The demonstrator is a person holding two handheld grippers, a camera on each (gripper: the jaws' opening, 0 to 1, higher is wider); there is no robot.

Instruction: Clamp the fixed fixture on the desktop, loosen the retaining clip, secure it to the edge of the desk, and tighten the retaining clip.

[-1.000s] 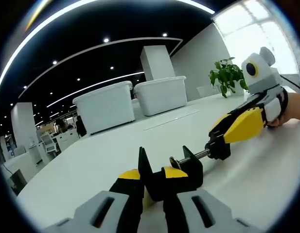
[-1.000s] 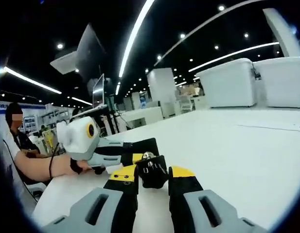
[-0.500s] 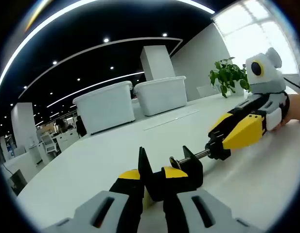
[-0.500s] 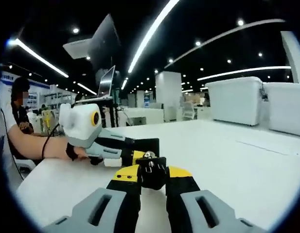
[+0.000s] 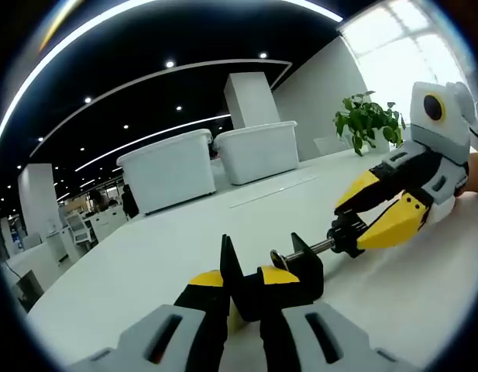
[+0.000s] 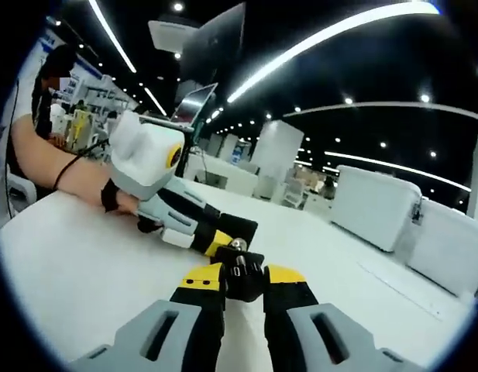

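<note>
Low in the centre of the left gripper view, the left tongs (image 5: 242,298) are closed tight on the black body of the clamp (image 5: 289,273), which rests on the white surface (image 5: 146,256). From the right of that frame the right tongs (image 5: 355,232) pinch the knob (image 6: 240,271) at the end of the clamp's screw (image 5: 308,249). The step looks to be loosening. To do it well, keep the body pinned flat, roll the right wrist about the screw's own line, and avoid any sideways pull that would drag the clamp.
</note>
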